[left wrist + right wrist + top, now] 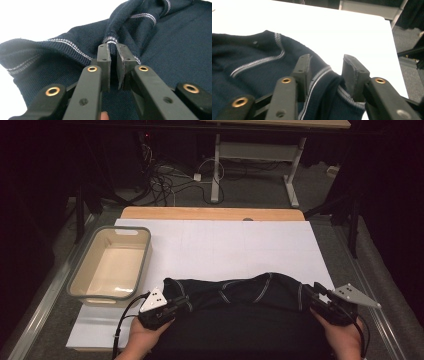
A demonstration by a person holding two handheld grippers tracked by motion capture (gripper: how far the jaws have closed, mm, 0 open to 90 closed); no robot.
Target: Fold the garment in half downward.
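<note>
Dark sweater [240, 292] bunched on the worktop [225, 245], right of the tub [111, 265]. Left hand-held gripper [113, 53] clamped on a striped fold; right hand-held gripper [328, 75] spread around the hem, not yet pinching. Best closed deep over the ribbing, then lifted evenly.

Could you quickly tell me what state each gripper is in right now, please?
Left gripper: shut on a fold of the dark blue garment.
Right gripper: open, jaws on either side of the garment's edge, not yet clamped.
</note>
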